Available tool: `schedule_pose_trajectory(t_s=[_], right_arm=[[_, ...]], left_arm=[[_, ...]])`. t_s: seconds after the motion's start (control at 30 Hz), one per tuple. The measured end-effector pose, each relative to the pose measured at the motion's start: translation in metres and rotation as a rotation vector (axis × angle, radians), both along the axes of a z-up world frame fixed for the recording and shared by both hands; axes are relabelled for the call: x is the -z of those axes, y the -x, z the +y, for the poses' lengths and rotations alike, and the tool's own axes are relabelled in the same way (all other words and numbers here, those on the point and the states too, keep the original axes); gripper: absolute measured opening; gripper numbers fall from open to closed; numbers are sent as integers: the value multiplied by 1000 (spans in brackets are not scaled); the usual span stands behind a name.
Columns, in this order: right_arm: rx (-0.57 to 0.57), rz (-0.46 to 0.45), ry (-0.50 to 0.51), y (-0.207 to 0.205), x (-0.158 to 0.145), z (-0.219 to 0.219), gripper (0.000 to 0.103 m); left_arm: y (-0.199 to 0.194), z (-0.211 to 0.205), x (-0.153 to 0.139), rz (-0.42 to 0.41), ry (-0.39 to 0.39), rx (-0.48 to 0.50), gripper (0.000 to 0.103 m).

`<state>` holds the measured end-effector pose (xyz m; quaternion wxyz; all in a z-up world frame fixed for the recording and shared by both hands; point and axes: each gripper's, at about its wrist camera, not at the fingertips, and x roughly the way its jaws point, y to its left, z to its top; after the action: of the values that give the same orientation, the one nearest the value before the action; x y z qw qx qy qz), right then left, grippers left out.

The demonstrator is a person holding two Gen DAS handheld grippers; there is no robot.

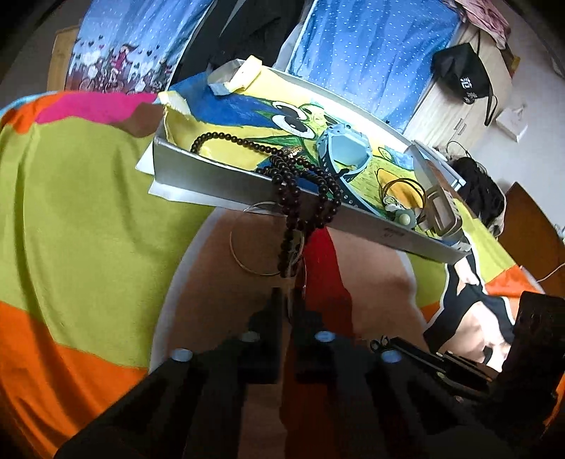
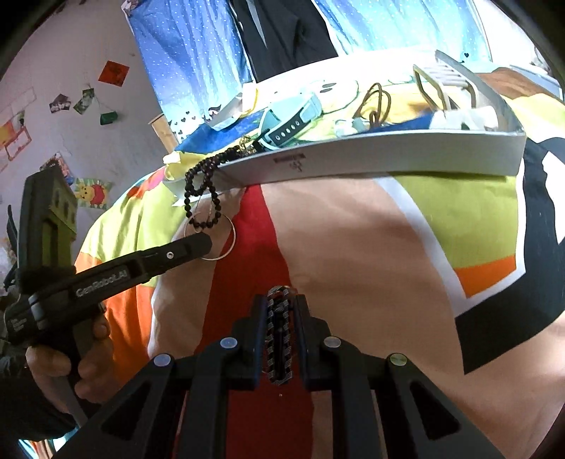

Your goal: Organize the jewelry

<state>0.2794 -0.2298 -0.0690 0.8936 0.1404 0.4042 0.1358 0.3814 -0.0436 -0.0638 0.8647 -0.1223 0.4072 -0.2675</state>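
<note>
A white box lid tray (image 1: 219, 183) (image 2: 388, 155) lined with cartoon cloth sits on the bed. It holds a blue watch (image 1: 344, 150) (image 2: 293, 118), thin gold bangles (image 1: 400, 192) (image 2: 376, 100) and a belt buckle (image 1: 443, 212). A dark bead necklace (image 1: 300, 197) (image 2: 204, 190) hangs over the tray's near wall. My left gripper (image 1: 289, 293) (image 2: 201, 243) is shut on the necklace's lower end, beside a thin silver hoop (image 1: 247, 247) (image 2: 219, 240). My right gripper (image 2: 280, 303) is shut on a black-and-silver braided bracelet (image 2: 279, 339) over the bedspread.
The colourful bedspread (image 1: 88, 212) (image 2: 353, 264) covers the bed. Blue dotted curtains (image 1: 370, 53) and a dark hanging garment (image 2: 282, 31) stand behind the tray. A wooden cabinet with a black bag (image 1: 459, 70) is at the far right.
</note>
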Motion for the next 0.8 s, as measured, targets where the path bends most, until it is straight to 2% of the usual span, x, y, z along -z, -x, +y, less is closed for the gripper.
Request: schedule_pose_trajectory(t_s=[0.33, 0.5, 0.7, 0.8], right_arm=[[-25, -55, -12, 7, -18, -7, 15], [-26, -83, -19, 4, -28, -10, 15], [-10, -94, -39, 1, -34, -15, 15], [-9, -103, -39, 1, -38, -16, 15]], left_arm=[[17, -11, -30, -24, -63, 72, 0], [19, -11, -51, -38, -57, 84, 0], [24, -12, -62, -28, -54, 112, 0], [26, -14, -74, -52, -54, 124, 0]])
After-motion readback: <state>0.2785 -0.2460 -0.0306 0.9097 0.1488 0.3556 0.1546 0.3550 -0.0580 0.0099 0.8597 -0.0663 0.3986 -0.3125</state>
